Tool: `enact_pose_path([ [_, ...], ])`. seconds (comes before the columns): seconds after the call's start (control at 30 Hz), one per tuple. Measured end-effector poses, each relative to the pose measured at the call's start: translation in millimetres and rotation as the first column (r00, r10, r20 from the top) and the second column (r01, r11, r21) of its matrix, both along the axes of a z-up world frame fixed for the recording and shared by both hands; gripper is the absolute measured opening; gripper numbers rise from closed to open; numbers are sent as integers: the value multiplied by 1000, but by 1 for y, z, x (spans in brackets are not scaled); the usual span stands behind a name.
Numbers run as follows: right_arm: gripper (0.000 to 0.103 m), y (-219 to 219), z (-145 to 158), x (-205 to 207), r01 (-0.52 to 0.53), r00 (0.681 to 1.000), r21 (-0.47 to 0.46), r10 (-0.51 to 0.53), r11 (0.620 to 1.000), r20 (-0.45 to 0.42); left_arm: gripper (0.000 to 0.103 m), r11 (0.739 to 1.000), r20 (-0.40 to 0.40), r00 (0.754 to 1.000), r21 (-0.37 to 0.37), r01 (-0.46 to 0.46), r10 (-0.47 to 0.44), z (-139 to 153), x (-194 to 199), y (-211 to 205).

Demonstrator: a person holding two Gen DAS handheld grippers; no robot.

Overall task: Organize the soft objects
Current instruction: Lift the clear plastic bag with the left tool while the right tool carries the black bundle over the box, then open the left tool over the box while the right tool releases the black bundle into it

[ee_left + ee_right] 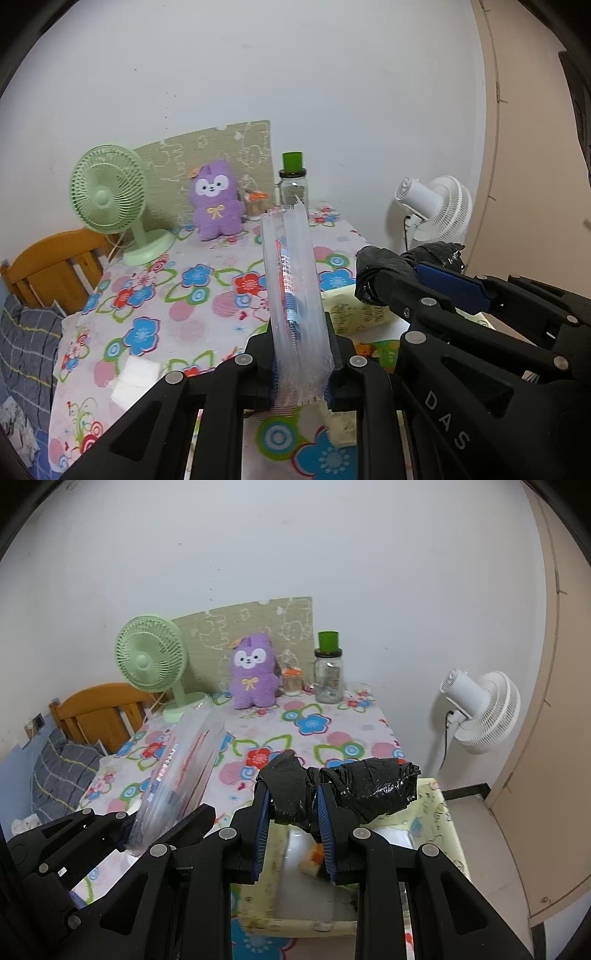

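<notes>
My left gripper (301, 369) is shut on a clear plastic packet (291, 280) with red and blue print, which stands upright between its pads. My right gripper (293, 812) is shut on a crumpled black plastic bag (369, 786), held above a pale yellow box (436, 812) at the table's near right corner. A small white and orange item (312, 860) lies inside the box. In the left wrist view the right gripper (384, 280) with the black bag (391, 262) sits to the right. In the right wrist view the left gripper (159, 830) and the packet (188, 760) are at the lower left.
A purple plush toy (255, 675) sits at the back of the flowered tablecloth (314, 738), between a green desk fan (151, 657) and a glass jar with a green lid (328, 672). A white floor fan (480, 709) stands on the right, a wooden chair (99, 716) on the left.
</notes>
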State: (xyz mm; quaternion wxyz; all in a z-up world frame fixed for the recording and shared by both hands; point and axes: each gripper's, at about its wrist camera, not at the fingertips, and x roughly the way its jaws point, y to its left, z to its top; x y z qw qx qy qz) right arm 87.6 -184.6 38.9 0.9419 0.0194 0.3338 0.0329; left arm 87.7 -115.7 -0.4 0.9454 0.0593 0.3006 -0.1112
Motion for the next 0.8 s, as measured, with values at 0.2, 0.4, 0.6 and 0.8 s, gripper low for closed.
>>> enact_pose_path([
  [0.2, 28, -22, -8, 6, 30, 999, 9, -30, 1000, -21, 16, 999, -25, 999, 1, 37, -36, -8, 10, -20],
  [0.4, 28, -44, -20, 10, 64, 997, 28, -63, 998, -47, 16, 997, -53, 996, 8, 73, -72, -18, 19, -40],
  [0.6, 28, -59, -31, 17, 90, 994, 37, -87, 995, -72, 16, 996, -100, 991, 11, 92, -90, -33, 30, -53],
  [0.8, 28, -68, -46, 28, 97, 990, 48, -91, 994, -110, 23, 995, -144, 986, 27, 94, -89, -47, 40, -62],
])
